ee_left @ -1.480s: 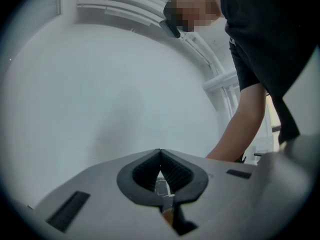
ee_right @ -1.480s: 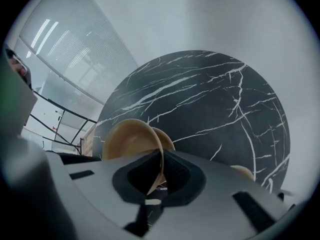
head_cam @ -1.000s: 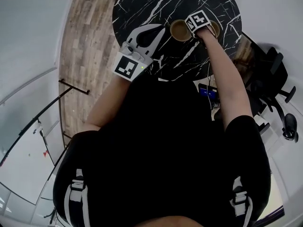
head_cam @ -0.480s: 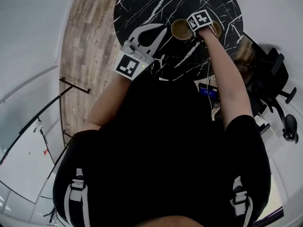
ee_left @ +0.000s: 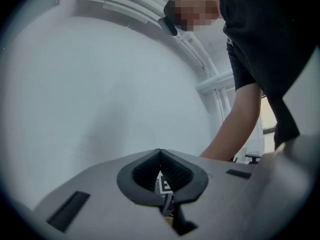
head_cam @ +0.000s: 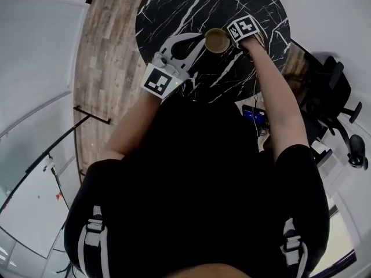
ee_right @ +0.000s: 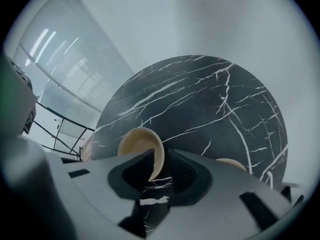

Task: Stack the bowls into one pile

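Note:
Two tan bowls sit on the round black marble table. One bowl lies just left of my right gripper's marker cube. The other bowl peeks out beside the right jaw. My right gripper points steeply down and its jaws are opening. The first bowl's rim stands between them, with a gap to the right pad. My left gripper is held level just left of that bowl. Its jaws are shut with nothing in them, and its own view shows only a wall and an arm.
Wooden floor lies left of the table, with a black rail nearer me. A black office chair stands at the right. A small device with a blue screen sits below the table edge, by my right arm.
The right gripper has lifted slightly over the bowl. The left gripper stays where it was, and both bowls remain on the table.

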{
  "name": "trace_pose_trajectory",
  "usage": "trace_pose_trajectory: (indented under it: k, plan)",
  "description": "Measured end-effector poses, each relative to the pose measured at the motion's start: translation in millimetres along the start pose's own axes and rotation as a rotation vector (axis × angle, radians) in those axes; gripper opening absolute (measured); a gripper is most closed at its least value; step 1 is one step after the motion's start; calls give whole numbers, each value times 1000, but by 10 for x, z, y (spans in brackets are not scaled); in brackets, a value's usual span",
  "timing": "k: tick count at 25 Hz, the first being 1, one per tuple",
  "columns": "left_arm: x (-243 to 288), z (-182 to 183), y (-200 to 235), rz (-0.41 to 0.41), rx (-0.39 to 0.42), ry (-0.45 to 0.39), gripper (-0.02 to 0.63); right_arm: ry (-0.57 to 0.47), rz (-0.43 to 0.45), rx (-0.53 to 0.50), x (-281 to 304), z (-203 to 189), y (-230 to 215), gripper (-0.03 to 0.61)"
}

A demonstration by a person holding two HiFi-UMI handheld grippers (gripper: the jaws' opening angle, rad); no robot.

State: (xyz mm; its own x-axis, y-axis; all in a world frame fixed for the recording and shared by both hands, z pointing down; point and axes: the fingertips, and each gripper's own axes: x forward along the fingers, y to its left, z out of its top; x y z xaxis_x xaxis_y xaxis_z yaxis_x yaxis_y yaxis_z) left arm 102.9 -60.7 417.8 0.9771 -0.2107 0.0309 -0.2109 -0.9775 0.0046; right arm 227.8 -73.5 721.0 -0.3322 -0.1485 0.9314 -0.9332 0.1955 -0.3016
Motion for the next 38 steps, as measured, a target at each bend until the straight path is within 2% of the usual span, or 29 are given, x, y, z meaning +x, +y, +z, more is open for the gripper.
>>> trace_pose_trajectory:
  k: [6, 13, 17, 24, 38]
  plan:
    - [199, 36, -198, -59, 2, -9, 5, -37, -35, -22, -272, -108, -130, 109]
    - [519, 53, -384, -119, 14, -12, 5, -96, -106, -20, -557, -354, -499, 177]
    - [685, 46, -461, -141, 15, -13, 5, -147, -138, -7, -621, -501, -689, 228]
    - [925, -65, -602, -163, 1, 8, 5, -207, -213, 63, -676, -758, -1128, 246]
    - [1304, -370, -649, -123, -5, 43, 4, -154, -129, 116, -369, -928, -1370, 242]
